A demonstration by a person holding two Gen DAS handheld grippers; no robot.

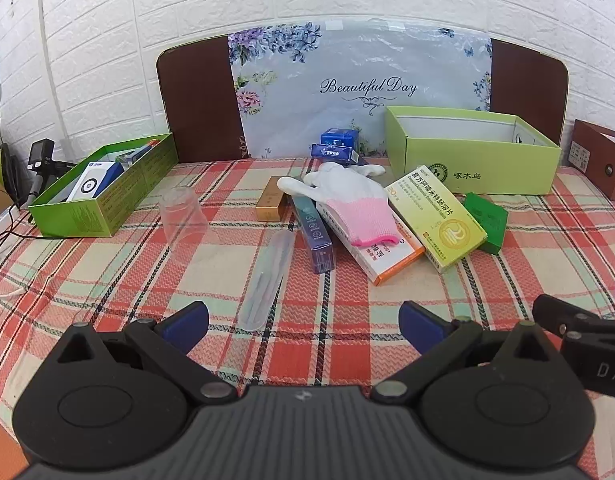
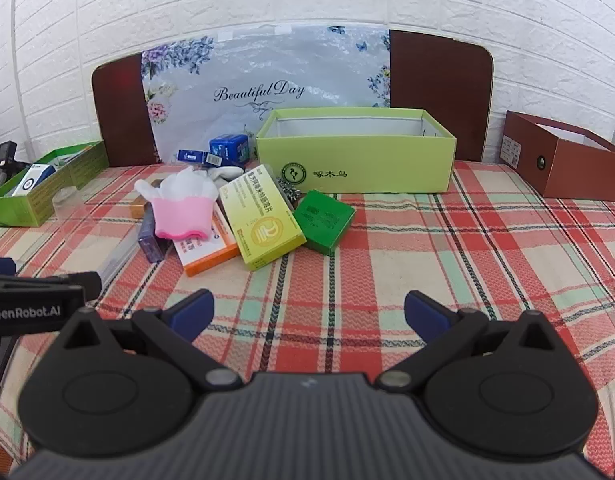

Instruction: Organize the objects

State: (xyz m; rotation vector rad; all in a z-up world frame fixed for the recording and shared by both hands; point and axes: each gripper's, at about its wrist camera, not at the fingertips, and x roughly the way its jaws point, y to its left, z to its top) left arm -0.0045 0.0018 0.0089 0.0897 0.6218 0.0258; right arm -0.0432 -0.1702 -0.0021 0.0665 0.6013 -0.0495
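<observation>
Two claws hang low over the plaid-covered table (image 2: 447, 240), the left claw (image 1: 303, 320) and the right claw (image 2: 309, 312) both spread wide and holding nothing. The things to sort lie in a loose heap mid-table: a white-and-pink glove (image 2: 183, 204) draped over an orange-edged box (image 2: 205, 250), a yellow medicine box (image 2: 263, 224) beside it, and a small green box (image 2: 323, 216) touching that one's far side. A clear plastic cup (image 1: 183, 212) and a long clear case (image 1: 267, 276) lie apart on the left.

The step in hand looks like a first pick. The yellow medicine box is the sensible start for the right claw, since it lies on top and near the large green box (image 2: 355, 164) behind it (open and apparently empty). Closing across its narrow width, clear of the glove, should keep the heap from sliding. The left claw is better placed for the clear case.

Legible writing: "Beautiful Day" on the floral sheet (image 2: 259, 92) against the wall, "GenRobot.AI" on the left claw's body in the right view, and "啄木鸟" on the large green box.
</observation>
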